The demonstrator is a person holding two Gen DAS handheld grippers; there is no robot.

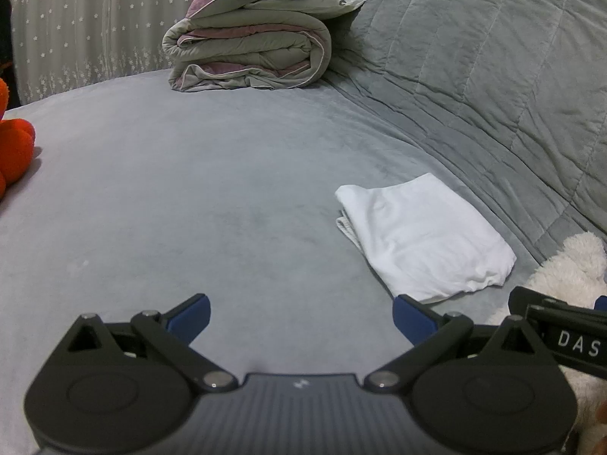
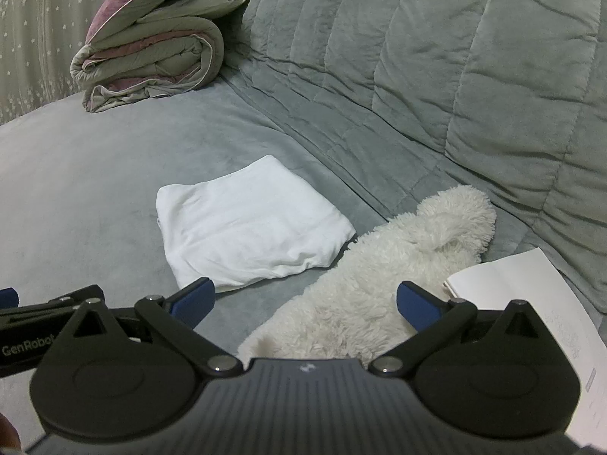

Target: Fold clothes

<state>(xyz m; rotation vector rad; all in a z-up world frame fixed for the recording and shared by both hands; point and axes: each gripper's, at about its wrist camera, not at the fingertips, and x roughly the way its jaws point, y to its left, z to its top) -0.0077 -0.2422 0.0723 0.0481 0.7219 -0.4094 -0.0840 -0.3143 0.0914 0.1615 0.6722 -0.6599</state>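
Jaws on your left gripper [image 1: 301,316] and right gripper [image 2: 305,303] both spread wide, gripping nothing. Folded white garment [image 2: 250,223] lies flat on the grey bed [image 2: 95,174]; fluffy white toy [image 2: 383,276] touches its right edge; rolled quilt [image 2: 151,45] sits well beyond it.

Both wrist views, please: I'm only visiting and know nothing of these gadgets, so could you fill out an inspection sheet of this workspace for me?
Surface: grey bed cover, smooth, with a quilted grey blanket bunched along the far side.
Job's things: white garment, folded into a flat rectangle, lying free.
Clutter: fluffy white plush beside the garment; paper sheet; orange plush at the left edge; folded grey-and-mauve duvet.
Grippers: left gripper and right gripper both open, fingers holding nothing.
Cables: nothing seen.
Surroundings: star-patterned curtain behind the bed.
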